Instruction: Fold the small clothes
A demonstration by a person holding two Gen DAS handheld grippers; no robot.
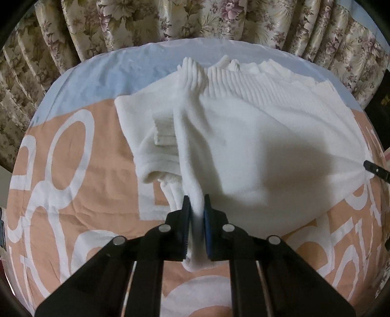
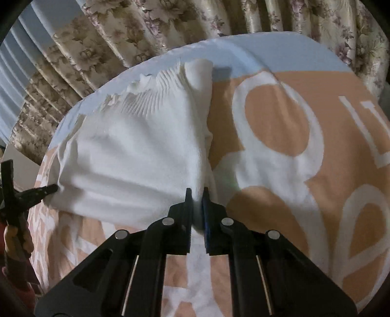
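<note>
White knit sweater (image 1: pixel 256 146) spread on a bed sheet (image 1: pixel 73 195), peach with large white lettering and a pale blue band at the far edge. Ribbed hem (image 1: pixel 234 80) at 12 o'clock in the left wrist view, toward the floral curtain (image 1: pixel 170 19). One sleeve folded over the body, ribbed cuff (image 1: pixel 192 70) at 12 o'clock, sleeve fabric running down to 6 o'clock.

Left gripper (image 1: pixel 196 202): jaws closed on a pinched ridge of sweater fabric at the near edge, blue pads pressed against the white knit on both sides. Same gripper visible at 9 o'clock in the right wrist view (image 2: pixel 52 189), tip at the sweater's left corner, held by a hand (image 2: pixel 17 243).

Right gripper (image 2: pixel 197 195): jaws closed on the sweater's near right corner, a thin fold of fabric clamped between them. Tip of this gripper visible at 3 o'clock in the left wrist view (image 1: pixel 368 165), sweater corner drawn to a point against it.

Near edge of the sweater stretched between the two grippers, shadow across the centre of the body.
</note>
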